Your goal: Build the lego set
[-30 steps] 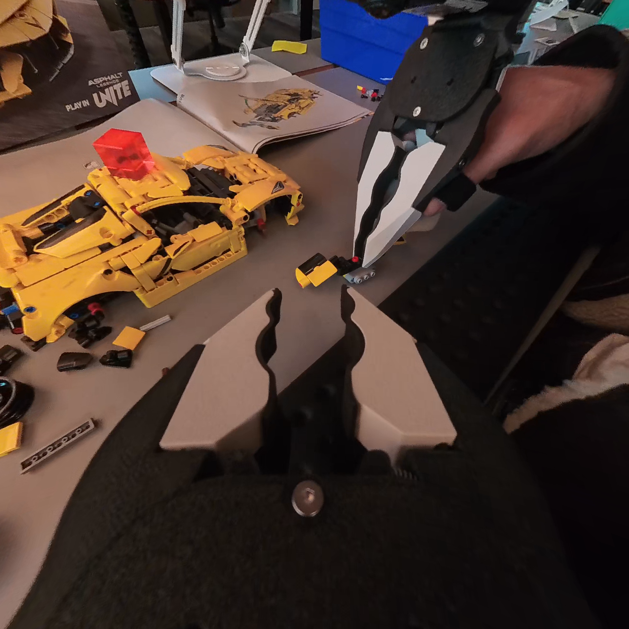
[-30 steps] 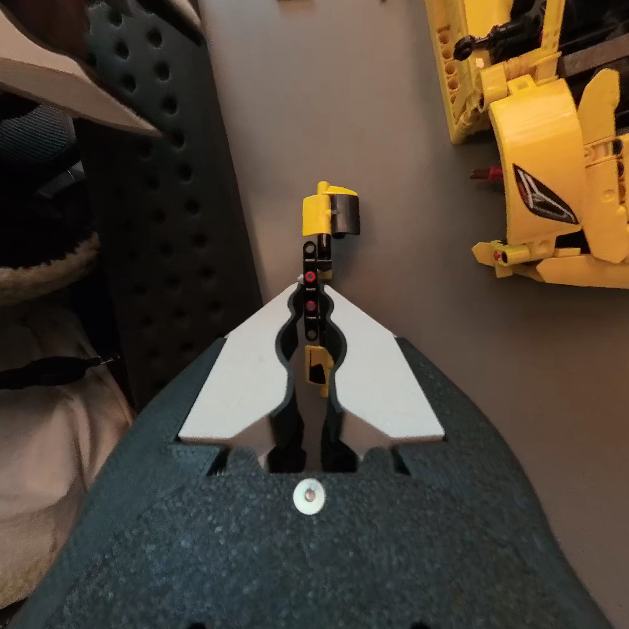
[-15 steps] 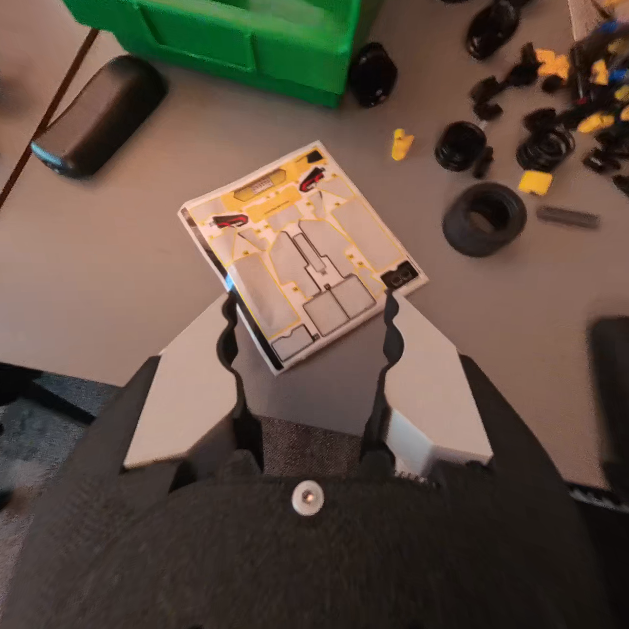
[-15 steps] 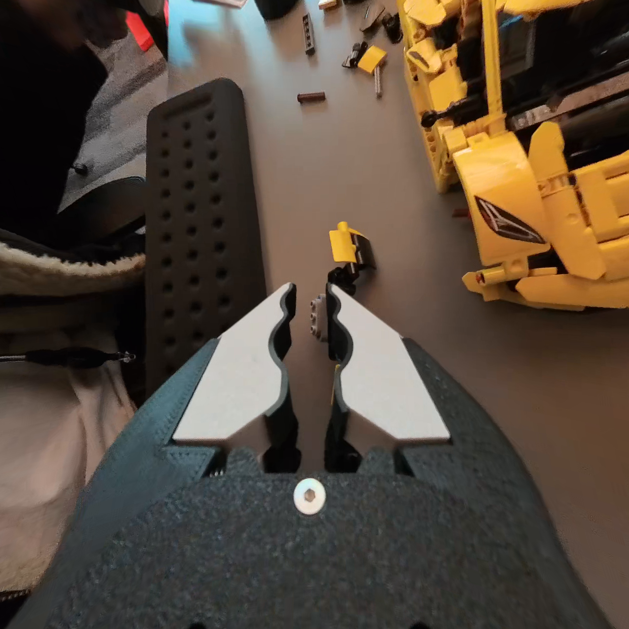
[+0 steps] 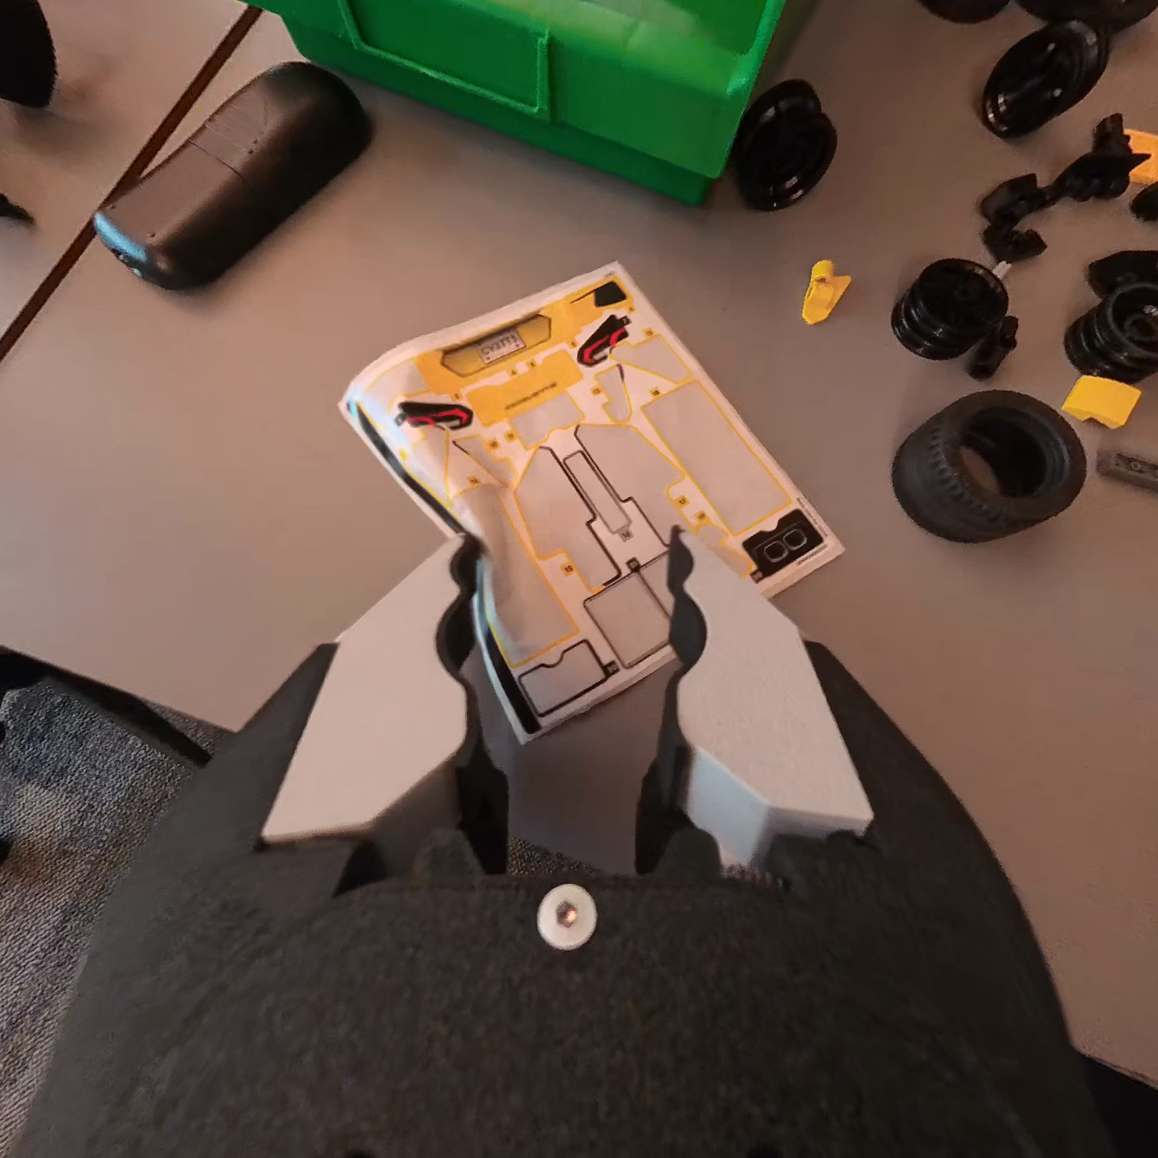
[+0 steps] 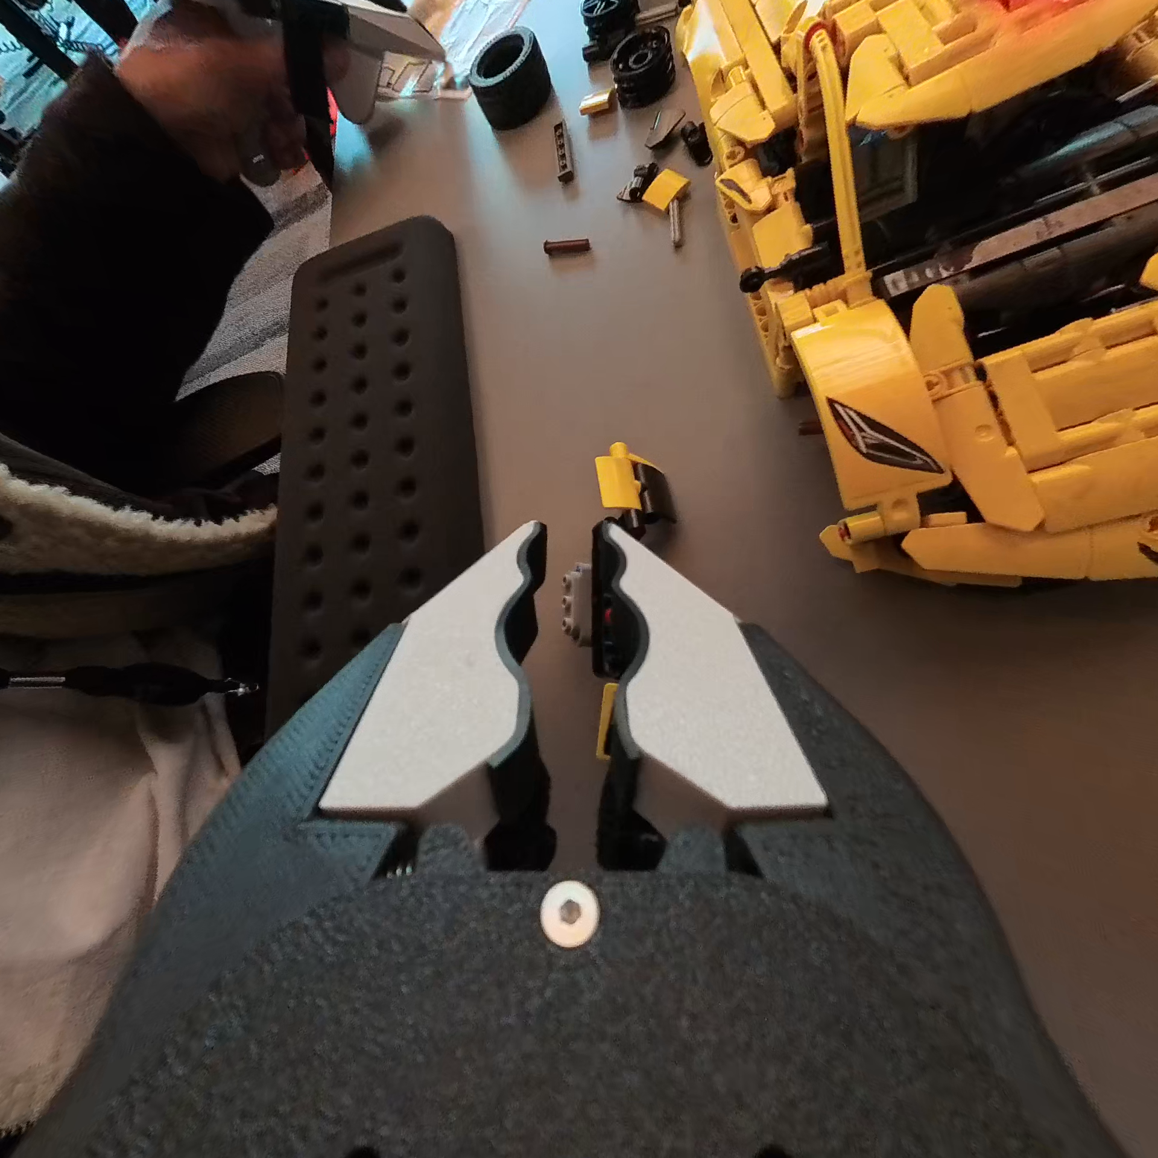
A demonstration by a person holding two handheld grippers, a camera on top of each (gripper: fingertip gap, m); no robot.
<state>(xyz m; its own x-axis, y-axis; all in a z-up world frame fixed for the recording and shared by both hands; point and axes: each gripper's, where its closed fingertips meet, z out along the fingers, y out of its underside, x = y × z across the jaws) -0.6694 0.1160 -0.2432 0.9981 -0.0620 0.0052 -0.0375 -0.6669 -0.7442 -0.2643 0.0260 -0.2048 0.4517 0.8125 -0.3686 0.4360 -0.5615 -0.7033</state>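
In the left wrist view my left gripper (image 5: 573, 542) is open and low over a sticker sheet (image 5: 626, 451) lying on the grey table (image 5: 188, 470). Its fingers stand on either side of the sheet's near end. The sheet's left edge curls up against the left finger (image 5: 401, 677). In the right wrist view my right gripper (image 6: 570, 532) is open. A small sub-assembly of grey, black and yellow pieces (image 6: 576, 605) lies on the table between its fingers, against the right one, with its yellow-and-black end (image 6: 630, 485) just past the tips. The yellow lego car (image 6: 940, 313) stands to the right.
A green bin (image 5: 532, 62) and a black case (image 5: 232, 175) lie beyond the sheet. A tyre (image 5: 990, 464), wheels (image 5: 946, 310) and loose pieces lie to its right. A black perforated pad (image 6: 376, 438) runs along the table edge. A person's hand (image 6: 219, 106) shows top left. The left gripper's tips are roughly 40 cm from the right gripper's. The black case (image 5: 232, 175) sits 15 cm or so from the ends of my left fingers.
My left gripper swung away from the car to the sticker sheet, opened wide, then came lower and narrowed around it. My right gripper opened, let go of the sub-assembly and drew back a little.
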